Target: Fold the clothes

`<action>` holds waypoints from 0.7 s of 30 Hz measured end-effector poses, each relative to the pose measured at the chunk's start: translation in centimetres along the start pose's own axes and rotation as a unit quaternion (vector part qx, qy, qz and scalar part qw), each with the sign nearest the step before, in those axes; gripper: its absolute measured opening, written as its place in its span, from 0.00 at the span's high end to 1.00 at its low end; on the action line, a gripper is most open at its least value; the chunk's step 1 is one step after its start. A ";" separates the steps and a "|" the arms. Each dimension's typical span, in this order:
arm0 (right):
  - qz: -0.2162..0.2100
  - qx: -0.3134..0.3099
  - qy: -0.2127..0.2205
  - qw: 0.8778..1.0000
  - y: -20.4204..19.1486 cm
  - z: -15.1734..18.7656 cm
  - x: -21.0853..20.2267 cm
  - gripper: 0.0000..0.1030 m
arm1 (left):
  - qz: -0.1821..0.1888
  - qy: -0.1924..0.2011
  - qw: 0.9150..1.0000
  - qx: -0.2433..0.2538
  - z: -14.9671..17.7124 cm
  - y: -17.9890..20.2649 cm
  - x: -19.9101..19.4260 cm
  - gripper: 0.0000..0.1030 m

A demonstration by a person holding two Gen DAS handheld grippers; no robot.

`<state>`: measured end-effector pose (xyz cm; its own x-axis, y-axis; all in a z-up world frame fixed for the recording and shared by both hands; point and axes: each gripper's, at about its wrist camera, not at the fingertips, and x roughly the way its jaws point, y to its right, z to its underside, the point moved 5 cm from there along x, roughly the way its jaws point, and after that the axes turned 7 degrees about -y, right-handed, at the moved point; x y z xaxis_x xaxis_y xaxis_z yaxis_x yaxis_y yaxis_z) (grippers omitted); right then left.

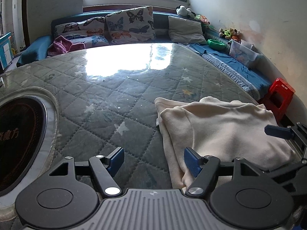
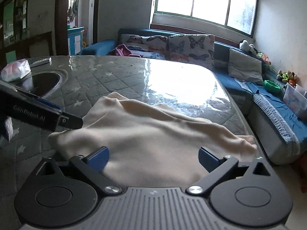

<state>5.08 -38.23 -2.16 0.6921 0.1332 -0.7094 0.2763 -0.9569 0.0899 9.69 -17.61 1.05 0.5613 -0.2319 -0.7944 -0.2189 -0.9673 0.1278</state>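
On the counter [image 1: 99,88], near its right edge, lies a cream garment [image 1: 226,126], partly folded. Both my left tongs [image 1: 153,161] and right tongs [image 2: 153,158] are spread, pinching nothing. It looks soft, light; I would grip a hem corner.

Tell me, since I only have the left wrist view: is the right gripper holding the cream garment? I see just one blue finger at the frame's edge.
Observer: No. The right gripper is wide open over the cream garment and pinches nothing.
Operator: Is there anything else out there that I can't see?
Observer: Yes, a tissue pack lies on the table, just beyond the dark round inset.
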 end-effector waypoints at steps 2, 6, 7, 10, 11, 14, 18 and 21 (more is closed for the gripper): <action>0.000 0.006 0.002 1.000 -0.1 0.3 -0.6 0.00 | 0.001 0.001 1.000 0.000 0.1 0.0 -0.3 0.28; 0.003 0.026 0.006 1.000 0.2 0.9 -1.7 0.00 | 0.006 0.004 1.000 0.000 0.4 0.1 -0.9 0.24; 0.004 0.032 0.005 0.999 0.3 1.1 -1.8 0.00 | 0.007 0.004 1.000 0.001 0.5 0.2 -1.0 0.23; 0.010 0.048 0.004 0.999 0.4 1.7 -2.4 0.00 | 0.011 0.005 1.000 0.005 0.9 0.4 -1.3 0.19; 0.011 0.053 0.003 0.999 0.6 1.9 -2.6 0.00 | 0.012 0.005 1.000 0.008 1.1 0.5 -1.4 0.18; 0.014 0.067 0.002 0.998 0.8 2.6 -3.2 0.00 | 0.010 0.006 1.000 0.016 1.5 0.9 -1.6 0.13; 0.024 0.071 -0.006 0.997 0.6 3.3 -3.7 0.00 | 0.013 0.005 1.000 0.023 2.0 1.2 -1.7 0.09; 0.037 0.072 -0.012 0.997 0.5 3.8 -4.0 0.00 | 0.016 0.006 0.999 0.027 2.3 1.5 -1.9 0.06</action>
<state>-0.09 -40.20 -1.99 0.6900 0.0569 -0.7215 0.1264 -0.9911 0.0428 6.43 -18.40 1.40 0.5620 -0.2649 -0.7836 -0.2796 -0.9524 0.1214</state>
